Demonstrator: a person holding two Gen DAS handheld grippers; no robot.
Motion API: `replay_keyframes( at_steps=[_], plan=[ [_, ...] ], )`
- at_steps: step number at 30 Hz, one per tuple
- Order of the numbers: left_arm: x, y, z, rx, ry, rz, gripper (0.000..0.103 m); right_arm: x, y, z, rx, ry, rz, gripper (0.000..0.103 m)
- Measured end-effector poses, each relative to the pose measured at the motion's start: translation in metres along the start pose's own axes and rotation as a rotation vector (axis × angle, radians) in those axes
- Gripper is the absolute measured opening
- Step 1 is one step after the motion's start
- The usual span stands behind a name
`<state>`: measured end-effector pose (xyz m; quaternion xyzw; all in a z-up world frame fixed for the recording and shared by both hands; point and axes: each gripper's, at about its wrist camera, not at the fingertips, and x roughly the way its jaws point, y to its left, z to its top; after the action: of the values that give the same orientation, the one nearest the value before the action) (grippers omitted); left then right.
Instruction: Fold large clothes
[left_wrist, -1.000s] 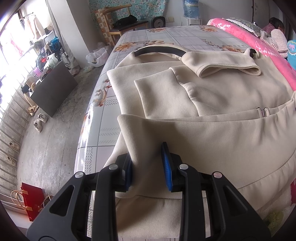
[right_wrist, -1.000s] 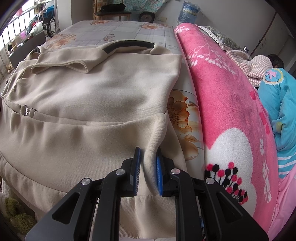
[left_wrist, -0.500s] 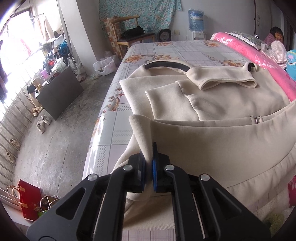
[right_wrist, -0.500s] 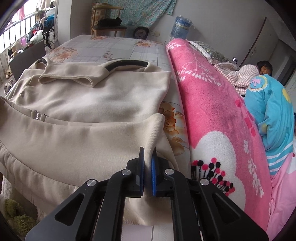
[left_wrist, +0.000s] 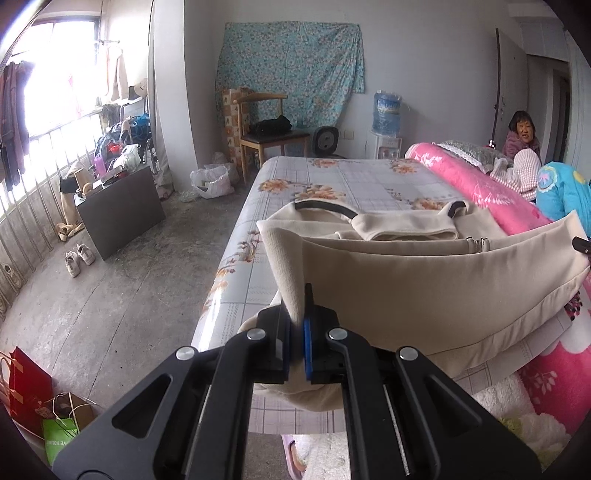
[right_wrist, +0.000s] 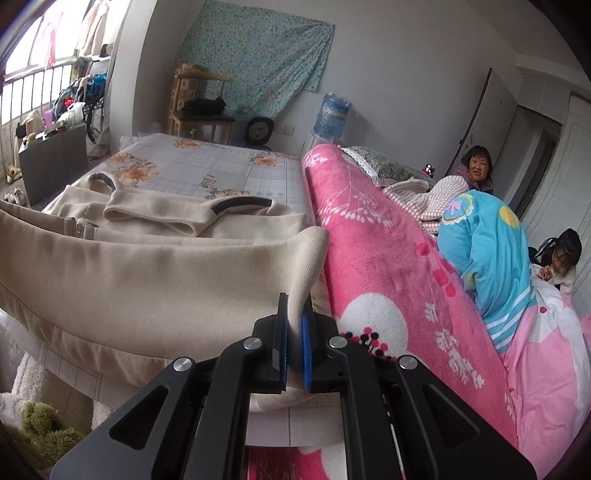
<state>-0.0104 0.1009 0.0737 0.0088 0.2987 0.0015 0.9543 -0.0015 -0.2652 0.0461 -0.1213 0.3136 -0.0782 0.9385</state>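
Each gripper, left (left_wrist: 296, 334) and right (right_wrist: 294, 332), pinches one bottom corner of the cream coat (left_wrist: 424, 291), holding its hem taut above the bed (left_wrist: 354, 177) so it can fold toward the collar.

Grey plaster walls, bare concrete floor (left_wrist: 110, 295). Teal floral cloth (left_wrist: 291, 70) pinned to the wall straight ahead of the jaws, wooden chair (left_wrist: 269, 136) under it, small fan (left_wrist: 327, 138) and water jug (left_wrist: 386, 112) just right of that. Barred window (left_wrist: 40, 103) far left, blown out with daylight, clothes hung in front of it. Dark cabinet (left_wrist: 118, 210) left of the jaws, shoes (left_wrist: 79, 254) near it. Door (right_wrist: 487, 125) far right. Bags (left_wrist: 40, 402) on the floor, lower left.
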Motion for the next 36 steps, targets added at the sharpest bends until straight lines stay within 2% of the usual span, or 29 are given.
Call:
replay_keyframes(
  at_steps=[5, 10, 13, 16, 18, 20, 22, 24, 26, 27, 29, 30, 31, 32, 33, 34, 36],
  plan=[
    [0.008, 0.001, 0.04, 0.014, -0.061, -0.009, 0.005, 0.01, -0.006, 0.041, -0.004, -0.068, 0.008, 0.006],
    [0.049, 0.003, 0.094, 0.039, -0.106, -0.001, 0.005, 0.046, -0.012, 0.097, -0.007, -0.124, 0.025, 0.006],
    [0.095, 0.008, 0.126, 0.038, -0.085, -0.006, 0.005, 0.085, -0.014, 0.132, 0.011, -0.129, 0.056, 0.006],
    [0.158, 0.013, 0.146, 0.011, 0.001, -0.023, 0.006, 0.138, -0.013, 0.153, 0.042, -0.088, 0.093, 0.006],
    [0.203, 0.014, 0.148, 0.009, 0.097, -0.033, 0.011, 0.183, -0.007, 0.158, 0.053, -0.014, 0.109, 0.008],
    [0.241, 0.017, 0.139, 0.013, 0.18, 0.001, 0.021, 0.225, -0.003, 0.152, 0.093, 0.074, 0.155, 0.018],
    [0.26, 0.024, 0.129, 0.003, 0.23, 0.051, 0.023, 0.254, -0.004, 0.142, 0.119, 0.158, 0.146, 0.021],
    [0.251, 0.038, 0.127, -0.068, 0.196, 0.002, 0.023, 0.254, -0.009, 0.136, 0.159, 0.144, 0.189, 0.021],
    [0.242, 0.042, 0.124, -0.104, 0.166, -0.083, 0.023, 0.248, -0.009, 0.133, 0.172, 0.114, 0.275, 0.021],
    [0.244, 0.038, 0.123, -0.102, 0.179, -0.13, 0.023, 0.25, -0.007, 0.135, 0.161, 0.116, 0.326, 0.022],
    [0.261, 0.03, 0.121, -0.096, 0.24, -0.196, 0.023, 0.262, -0.001, 0.135, 0.164, 0.154, 0.407, 0.023],
    [0.275, 0.022, 0.116, -0.103, 0.294, -0.207, 0.023, 0.274, 0.001, 0.134, 0.176, 0.198, 0.44, 0.024],
    [0.29, 0.02, 0.109, -0.12, 0.343, -0.187, 0.023, 0.288, 0.001, 0.131, 0.194, 0.243, 0.458, 0.024],
    [0.304, 0.022, 0.101, -0.136, 0.39, -0.155, 0.023, 0.303, -0.001, 0.125, 0.216, 0.282, 0.447, 0.024],
    [0.313, 0.025, 0.094, -0.156, 0.419, -0.141, 0.022, 0.315, -0.006, 0.12, 0.224, 0.327, 0.393, 0.022],
    [0.311, 0.03, 0.091, -0.186, 0.394, -0.155, 0.022, 0.323, -0.014, 0.113, 0.225, 0.351, 0.329, 0.018],
    [0.302, 0.038, 0.092, -0.203, 0.391, -0.118, 0.02, 0.316, -0.035, 0.106, 0.259, 0.351, 0.248, 0.018]
  ],
)
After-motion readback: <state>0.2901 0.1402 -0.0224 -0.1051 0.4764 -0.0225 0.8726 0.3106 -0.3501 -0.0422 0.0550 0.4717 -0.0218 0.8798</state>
